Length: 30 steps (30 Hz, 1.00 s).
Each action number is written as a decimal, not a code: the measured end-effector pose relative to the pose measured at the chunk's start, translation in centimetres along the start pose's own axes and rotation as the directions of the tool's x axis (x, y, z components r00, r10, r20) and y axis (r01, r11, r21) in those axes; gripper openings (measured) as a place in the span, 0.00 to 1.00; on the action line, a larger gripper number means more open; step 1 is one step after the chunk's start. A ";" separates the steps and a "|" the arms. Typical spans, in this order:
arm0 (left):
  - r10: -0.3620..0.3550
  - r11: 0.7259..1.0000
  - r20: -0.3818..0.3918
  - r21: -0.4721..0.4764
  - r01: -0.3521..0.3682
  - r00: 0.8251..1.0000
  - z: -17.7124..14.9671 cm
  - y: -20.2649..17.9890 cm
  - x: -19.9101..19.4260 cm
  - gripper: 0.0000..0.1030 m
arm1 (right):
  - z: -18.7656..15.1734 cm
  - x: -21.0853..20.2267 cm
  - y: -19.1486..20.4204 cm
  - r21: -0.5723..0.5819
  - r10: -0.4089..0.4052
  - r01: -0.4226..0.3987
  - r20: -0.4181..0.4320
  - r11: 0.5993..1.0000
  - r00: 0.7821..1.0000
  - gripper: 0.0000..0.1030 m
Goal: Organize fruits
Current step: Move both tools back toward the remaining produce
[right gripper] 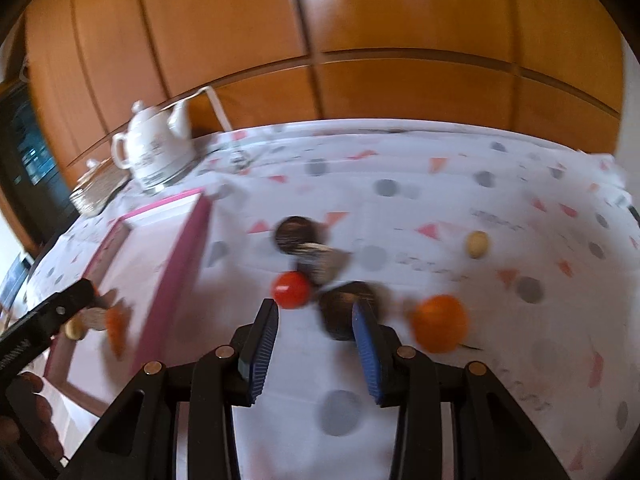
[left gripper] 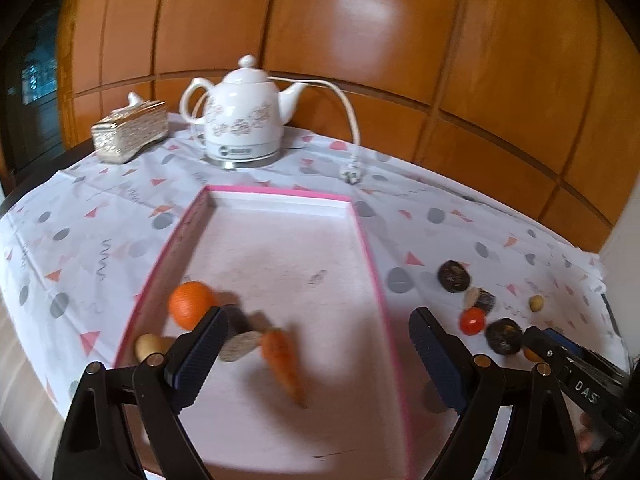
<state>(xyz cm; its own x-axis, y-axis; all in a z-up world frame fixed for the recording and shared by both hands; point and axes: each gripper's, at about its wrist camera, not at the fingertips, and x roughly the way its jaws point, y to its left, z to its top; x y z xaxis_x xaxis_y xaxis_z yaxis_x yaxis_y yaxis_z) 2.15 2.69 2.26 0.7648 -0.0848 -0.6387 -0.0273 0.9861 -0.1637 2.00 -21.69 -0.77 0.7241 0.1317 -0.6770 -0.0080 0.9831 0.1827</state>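
A pink-rimmed tray (left gripper: pixel 376 272) holds an orange (left gripper: pixel 188 304), a carrot (left gripper: pixel 282 356), a halved dark fruit (left gripper: pixel 240 346) and a beige potato-like piece (left gripper: pixel 148 346). My left gripper (left gripper: pixel 318 314) hovers over the tray, jaws wide open and empty. On the cloth to the tray's right lie a red tomato (right gripper: pixel 292 289), a dark round fruit (right gripper: pixel 340 308), another orange (right gripper: pixel 440 322), a second dark fruit (right gripper: pixel 294 232), a cut half (right gripper: pixel 320 260) and a small beige piece (right gripper: pixel 477 244). My right gripper (right gripper: pixel 315 306) stands just short of the tomato and dark fruit, jaws narrowly open, nothing between.
A white floral kettle (left gripper: pixel 244 116) with cord and plug (left gripper: pixel 352 174) stands behind the tray. A tissue box (left gripper: pixel 130 130) sits at the back left. Wooden wall panels close the far side. The patterned tablecloth (right gripper: pixel 520 360) runs to the right edge.
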 end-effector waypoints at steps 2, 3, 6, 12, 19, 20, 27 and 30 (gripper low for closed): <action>-0.022 0.999 -0.003 0.026 0.022 1.000 0.0 -1.2 0.1 0.90 | -0.2 -0.2 -1.2 0.023 -0.020 0.019 0.001 1.000 1.000 0.38; -0.029 0.999 -0.005 0.036 0.030 1.000 0.1 -1.8 0.1 0.90 | -0.3 -0.3 -1.9 0.037 -0.035 0.035 0.001 0.999 0.999 0.38; -0.066 0.996 -0.011 0.066 0.066 0.998 0.2 -3.5 0.3 0.90 | -0.7 -0.6 -3.5 0.068 -0.068 0.068 0.001 0.995 0.998 0.38; -0.138 0.979 -0.029 0.148 0.141 0.990 0.2 -7.3 0.9 0.89 | -1.2 -0.8 -6.1 0.116 -0.112 0.112 -0.005 0.987 0.994 0.38; -0.197 0.956 -0.096 0.200 0.213 0.976 -0.3 -10.3 2.7 0.80 | -1.6 -0.9 -7.0 0.127 -0.126 0.127 -0.014 0.984 0.992 0.38; -0.206 0.952 -0.108 0.206 0.225 0.973 -0.3 -10.7 3.1 0.78 | -1.7 -0.9 -7.1 0.129 -0.128 0.129 -0.015 0.983 0.992 0.38; -0.221 0.940 -0.195 0.220 0.262 0.956 -1.0 -12.3 5.8 0.51 | -1.8 -0.9 -7.4 0.132 -0.134 0.134 -0.013 0.982 0.991 0.38; -0.222 0.942 -0.216 0.204 0.266 0.951 -1.0 -12.7 6.9 0.48 | -1.8 -1.0 -7.4 0.129 -0.131 0.131 -0.011 0.983 0.991 0.38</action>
<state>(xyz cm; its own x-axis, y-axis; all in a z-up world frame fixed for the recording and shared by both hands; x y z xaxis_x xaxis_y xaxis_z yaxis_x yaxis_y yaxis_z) 7.20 -10.54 -0.82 0.5944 -0.3301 -0.7333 0.3087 0.9357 -0.1709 0.07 -28.84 -2.71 0.7112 0.0037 -0.7030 0.1758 0.9673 0.1829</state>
